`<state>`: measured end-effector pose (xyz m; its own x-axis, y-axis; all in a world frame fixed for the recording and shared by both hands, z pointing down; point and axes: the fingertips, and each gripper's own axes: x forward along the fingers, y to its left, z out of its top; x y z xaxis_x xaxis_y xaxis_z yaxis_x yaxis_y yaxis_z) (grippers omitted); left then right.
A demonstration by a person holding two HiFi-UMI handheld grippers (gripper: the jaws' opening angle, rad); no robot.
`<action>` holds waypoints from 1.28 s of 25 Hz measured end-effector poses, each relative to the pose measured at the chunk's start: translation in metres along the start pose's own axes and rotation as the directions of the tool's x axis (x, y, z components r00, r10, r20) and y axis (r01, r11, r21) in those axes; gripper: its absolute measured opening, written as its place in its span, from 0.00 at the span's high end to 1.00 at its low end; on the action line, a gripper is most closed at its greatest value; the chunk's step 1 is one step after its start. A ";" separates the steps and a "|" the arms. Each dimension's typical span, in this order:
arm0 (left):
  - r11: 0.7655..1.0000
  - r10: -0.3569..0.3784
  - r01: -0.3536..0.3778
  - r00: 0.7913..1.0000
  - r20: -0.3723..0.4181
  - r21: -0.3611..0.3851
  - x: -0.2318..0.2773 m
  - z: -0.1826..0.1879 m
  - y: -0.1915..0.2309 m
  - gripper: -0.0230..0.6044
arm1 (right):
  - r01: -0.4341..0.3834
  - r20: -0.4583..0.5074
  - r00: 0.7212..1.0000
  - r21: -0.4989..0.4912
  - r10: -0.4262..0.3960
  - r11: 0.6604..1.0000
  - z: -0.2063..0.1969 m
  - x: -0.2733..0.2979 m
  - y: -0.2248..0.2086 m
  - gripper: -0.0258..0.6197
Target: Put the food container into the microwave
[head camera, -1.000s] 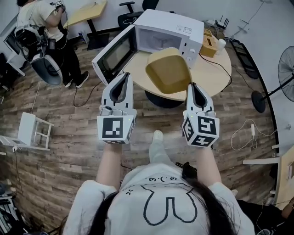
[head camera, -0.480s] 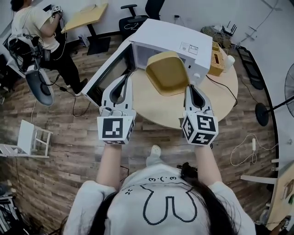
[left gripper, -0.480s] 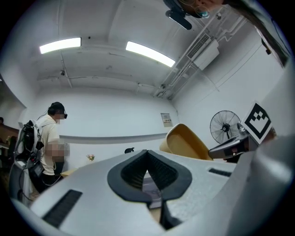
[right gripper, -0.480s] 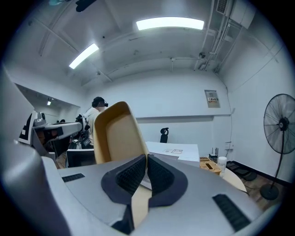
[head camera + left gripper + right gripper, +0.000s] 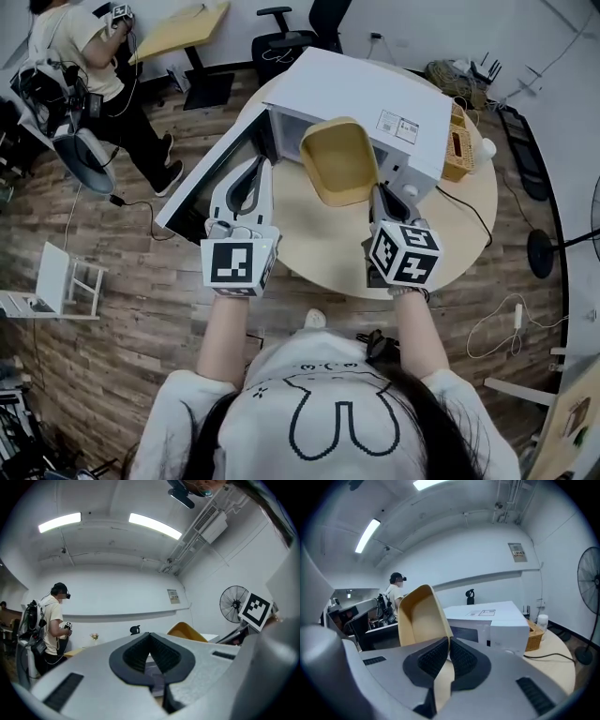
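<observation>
Closer to the microwave [image 5: 366, 103] than a second ago, the yellow food container [image 5: 339, 173] now hangs at its open mouth, its rim pinched between the jaws of the right gripper [image 5: 378, 194]. The left gripper [image 5: 257, 167] has its jaws together on nothing, beside the open door [image 5: 211, 183]. The microwave stands by the far edge of the round table [image 5: 319, 248]

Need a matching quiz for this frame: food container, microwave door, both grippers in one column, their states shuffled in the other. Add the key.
Things:
1. food container
2. microwave door
3. left gripper
4. right gripper

States:
A. shut, nothing between the fingers
B. swung open
C. shut on the container's rim
D. yellow, held in the air

Pairs: 1-D, 2-B, 3-A, 4-C
</observation>
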<state>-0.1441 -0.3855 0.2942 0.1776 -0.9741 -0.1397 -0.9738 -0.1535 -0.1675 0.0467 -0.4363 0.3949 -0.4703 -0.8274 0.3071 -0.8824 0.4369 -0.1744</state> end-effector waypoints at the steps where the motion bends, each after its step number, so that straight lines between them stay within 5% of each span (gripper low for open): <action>1: 1.000 0.001 -0.001 1.000 -0.004 -0.001 0.004 -0.002 0.001 0.95 | -0.005 -0.026 1.000 0.024 0.006 1.000 -0.005 0.006 -0.002 0.90; 7: 1.000 -0.015 0.015 1.000 -0.023 -0.010 0.019 -0.013 0.000 0.95 | -0.020 -0.220 0.973 0.209 0.066 0.978 -0.052 0.029 -0.006 0.90; 14: 0.999 -0.048 0.048 0.997 -0.054 -0.002 0.025 -0.030 -0.003 0.95 | 0.063 -0.387 0.916 0.391 0.102 0.918 -0.109 0.038 -0.011 0.90; 21: 0.995 -0.099 0.099 0.992 -0.077 -0.003 0.032 -0.042 0.004 0.95 | 0.138 -0.430 0.891 0.562 0.145 0.815 -0.132 0.049 0.000 0.90; 32: 0.979 -0.203 0.204 0.975 -0.095 0.006 0.058 -0.046 0.016 0.95 | 0.277 -0.416 0.906 0.729 0.084 0.626 -0.127 0.110 -0.011 0.90</action>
<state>-0.1558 -0.4523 0.3286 0.3571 -0.9340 -0.0099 -0.9162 -0.3482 -0.1983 0.0038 -0.4871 0.5491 -0.5041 -0.5660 0.6523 -0.6752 -0.2126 -0.7063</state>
